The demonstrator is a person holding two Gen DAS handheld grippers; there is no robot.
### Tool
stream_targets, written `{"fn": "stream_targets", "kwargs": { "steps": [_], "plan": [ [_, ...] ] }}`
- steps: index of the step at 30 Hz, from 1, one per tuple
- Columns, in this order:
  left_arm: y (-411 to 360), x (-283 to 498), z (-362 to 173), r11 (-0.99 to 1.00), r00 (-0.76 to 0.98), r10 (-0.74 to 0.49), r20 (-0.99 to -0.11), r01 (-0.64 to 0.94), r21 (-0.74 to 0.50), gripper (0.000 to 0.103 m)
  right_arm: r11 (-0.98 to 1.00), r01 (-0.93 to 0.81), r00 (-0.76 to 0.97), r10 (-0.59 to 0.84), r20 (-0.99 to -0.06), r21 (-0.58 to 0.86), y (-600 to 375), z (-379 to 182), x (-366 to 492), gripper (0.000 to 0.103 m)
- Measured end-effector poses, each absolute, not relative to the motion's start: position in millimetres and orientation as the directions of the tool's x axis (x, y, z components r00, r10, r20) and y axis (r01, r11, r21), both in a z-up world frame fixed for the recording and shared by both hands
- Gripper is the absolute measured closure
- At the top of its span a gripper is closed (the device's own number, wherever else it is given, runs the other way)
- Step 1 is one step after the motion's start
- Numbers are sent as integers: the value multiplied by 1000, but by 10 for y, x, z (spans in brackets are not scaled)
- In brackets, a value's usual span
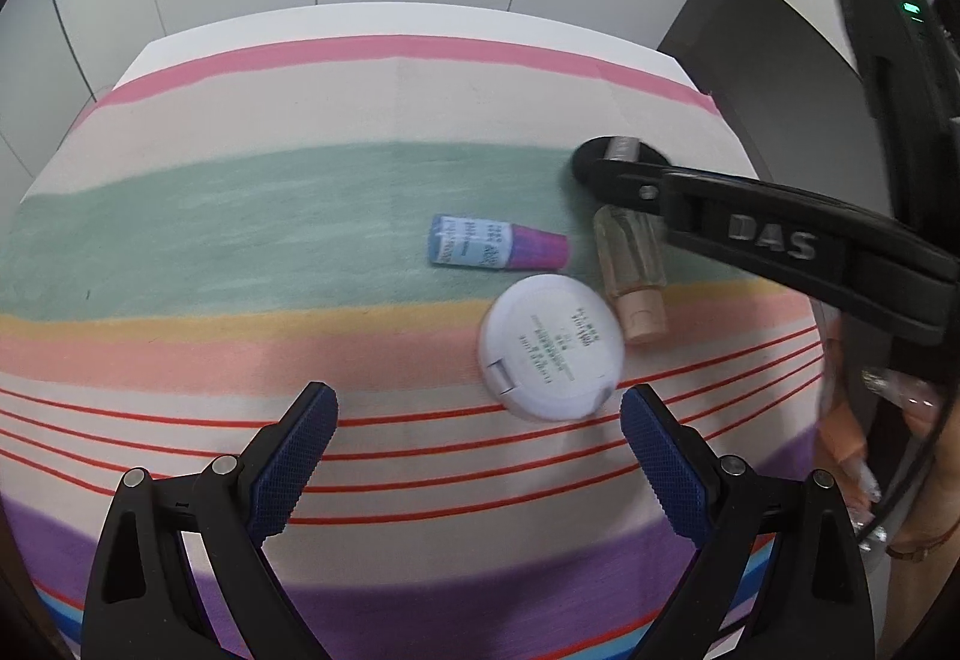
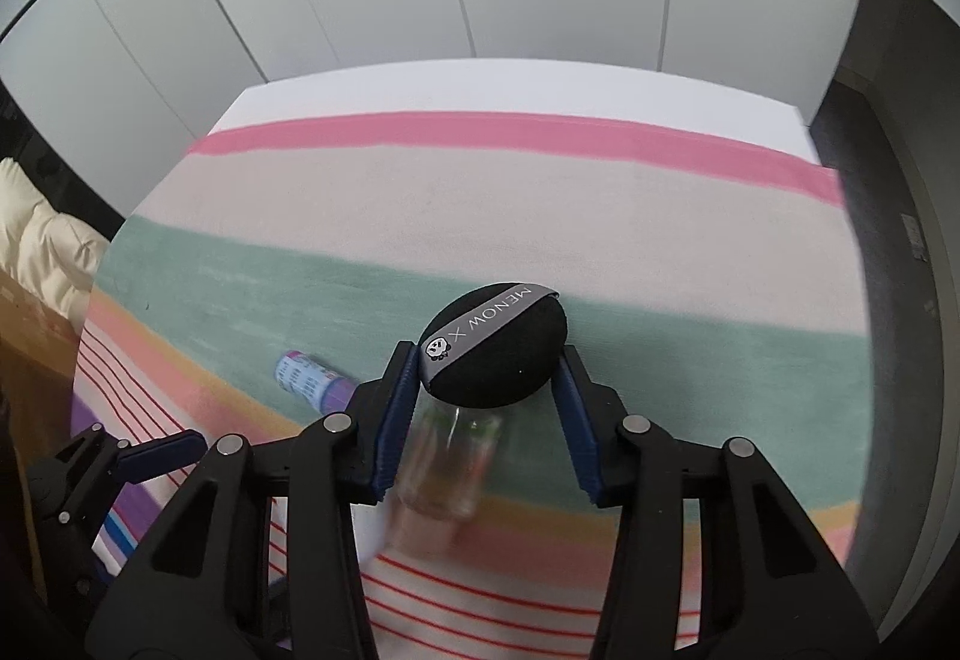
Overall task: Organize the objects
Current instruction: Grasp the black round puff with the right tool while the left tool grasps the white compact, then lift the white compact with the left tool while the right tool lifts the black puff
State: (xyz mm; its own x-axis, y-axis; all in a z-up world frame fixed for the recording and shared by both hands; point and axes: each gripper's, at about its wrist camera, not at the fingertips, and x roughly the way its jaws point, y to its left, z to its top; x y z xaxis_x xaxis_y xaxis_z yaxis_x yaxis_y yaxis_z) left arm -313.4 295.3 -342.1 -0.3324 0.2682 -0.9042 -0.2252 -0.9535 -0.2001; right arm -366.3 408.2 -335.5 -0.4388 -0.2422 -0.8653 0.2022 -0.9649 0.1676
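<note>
Closing in on the black powder puff (image 2: 495, 351), the right gripper (image 2: 486, 378) is keeping its two blue fingers (image 2: 396, 420) on either side of it. The left finger is touching the puff's edge, near the small cartoon logo on the grey ribbon. The right finger is standing very close to the other edge, but whether it is pressing there I cannot tell. So the grip is not clear yet.

The puff is lying on the green stripe of the striped cloth (image 2: 540, 216) that is covering the desk. Just in front of it, nearer to the camera and under the fingers, a clear bottle (image 2: 450, 462) with a beige cap is lying on its side, blurred in this view.

In the left wrist view, the left gripper (image 1: 477, 438) is hovering above the red lines of the cloth with its fingers (image 1: 300, 450) spread wide and nothing between them. A round white compact (image 1: 552, 348) is lying just beyond its fingertips. The clear bottle is lying beside the compact, touching or nearly touching it. A small blue tube with a purple cap (image 1: 498, 249) is lying on the green stripe, a little apart from both. At the right edge, a hand (image 1: 900, 420) with decorated nails is showing.
</note>
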Motion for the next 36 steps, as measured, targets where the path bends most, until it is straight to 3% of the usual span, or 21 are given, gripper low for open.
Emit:
{"fn": "stream_targets", "kwargs": {
  "steps": [8, 19, 21, 22, 23, 25, 36],
  "plan": [
    [3079, -3229, -3485, -962, -346, 235, -908, -216, -167, 8, -974, 190, -447, -200, -872, 126, 4356, -3227, -3283, 55],
    [3198, -3225, -3511, -967, -393, 165, -905, -245, -70, 10, -978, 208, -395, -77, -915, -7, 4479, -3497, -2822, 41],
    [3213, -3214, -3502, -965, -418, 151, -896, -257, -43, 20, -981, 196, -402, -92, -911, 13, 4509, -3506, -2833, 40],
    [3239, -3208, -3491, -964, -434, 139, -890, -263, -23, 35, -981, 194, -406, -95, -909, 16, 4518, -3508, -2834, 41],
    [3264, -3196, -3481, -963, -450, 120, -885, -268, 5, 44, -981, 196, -410, -91, -908, 10, 4517, -3510, -2839, 43],
    [3264, -3201, -3477, -964, -454, 126, -882, -266, 0, 45, -981, 195, -425, -81, -901, -4, 4504, -3504, -2814, 54],
    [3159, -3230, -3418, -975, -440, 101, -892, -224, 0, 45, -985, 174, -448, -93, -889, 15, 4445, -3345, -2820, 59]
  ]
}}
